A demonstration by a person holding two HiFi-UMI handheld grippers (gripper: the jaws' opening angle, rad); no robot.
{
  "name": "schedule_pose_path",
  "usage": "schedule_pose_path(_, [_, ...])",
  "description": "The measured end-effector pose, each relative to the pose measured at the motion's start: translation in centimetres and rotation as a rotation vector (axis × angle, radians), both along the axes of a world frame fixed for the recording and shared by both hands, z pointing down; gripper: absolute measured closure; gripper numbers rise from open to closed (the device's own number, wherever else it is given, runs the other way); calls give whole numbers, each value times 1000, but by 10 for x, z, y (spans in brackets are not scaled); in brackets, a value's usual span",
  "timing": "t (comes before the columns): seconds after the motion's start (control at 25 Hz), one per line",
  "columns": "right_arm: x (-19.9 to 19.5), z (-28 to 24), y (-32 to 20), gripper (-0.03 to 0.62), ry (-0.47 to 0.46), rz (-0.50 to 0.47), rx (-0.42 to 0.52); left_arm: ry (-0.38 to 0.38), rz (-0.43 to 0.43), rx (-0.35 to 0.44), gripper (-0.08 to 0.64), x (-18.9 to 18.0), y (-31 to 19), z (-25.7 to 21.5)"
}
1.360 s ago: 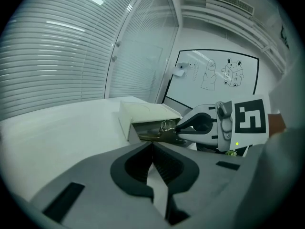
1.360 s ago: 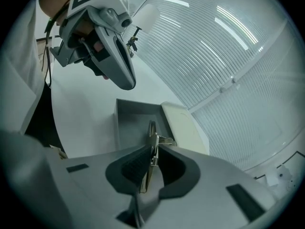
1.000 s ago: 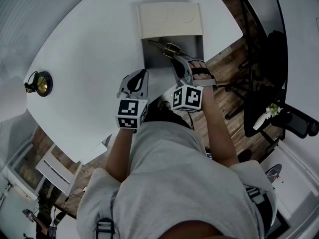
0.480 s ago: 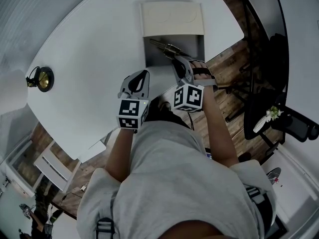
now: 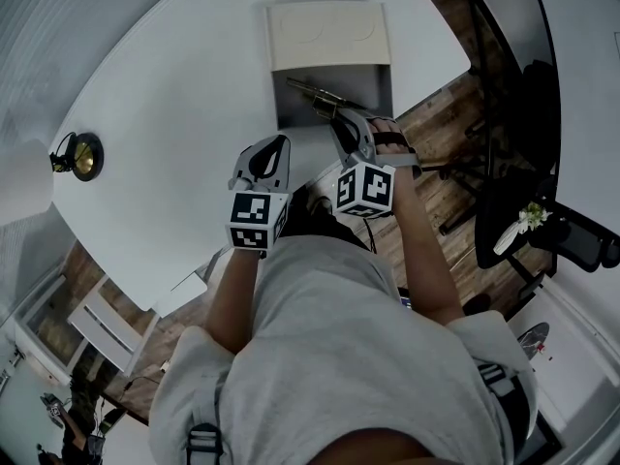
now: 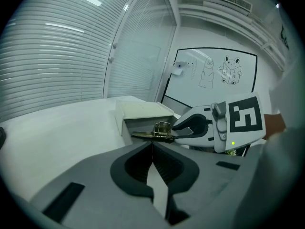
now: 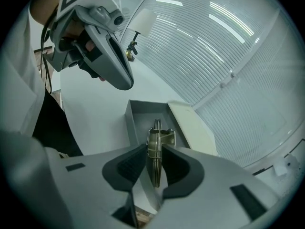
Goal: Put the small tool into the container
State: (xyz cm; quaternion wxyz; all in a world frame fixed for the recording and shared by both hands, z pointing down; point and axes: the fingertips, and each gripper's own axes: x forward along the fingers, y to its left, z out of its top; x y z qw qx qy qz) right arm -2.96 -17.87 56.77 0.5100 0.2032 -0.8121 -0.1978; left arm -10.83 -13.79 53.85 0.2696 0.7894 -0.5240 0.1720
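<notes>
My right gripper point(image 5: 341, 121) point(image 7: 154, 162) is shut on a small brass-coloured metal tool point(image 5: 317, 95) point(image 7: 155, 144) point(image 6: 157, 130). The tool's tip sticks out over the open grey container point(image 5: 373, 85) point(image 7: 136, 123) point(image 6: 127, 128), above its floor. The container's cream lid point(image 5: 329, 34) point(image 7: 193, 128) point(image 6: 143, 109) lies just beyond it. My left gripper point(image 5: 263, 159) point(image 6: 152, 168) hovers shut and empty over the white table point(image 5: 174, 124), to the left of the right one and short of the container.
A small black-and-brass round object point(image 5: 76, 157) point(image 7: 129, 51) sits at the table's far left. The table edge runs close behind both grippers, with wooden floor point(image 5: 446, 124) and a black chair point(image 5: 523, 163) to the right.
The right gripper and its tool have shifted slightly left over the container. The left gripper has stayed in place.
</notes>
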Motion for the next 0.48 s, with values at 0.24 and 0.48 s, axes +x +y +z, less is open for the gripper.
schedule_pose_path(0.24, [11,-5,6,479,-52,46,-33,-11,3,1,537,10,9,-3])
schedule_pose_path(0.48, [14,-19,15,480,-126,91,4,-23,-2,16,537,15,21,-8])
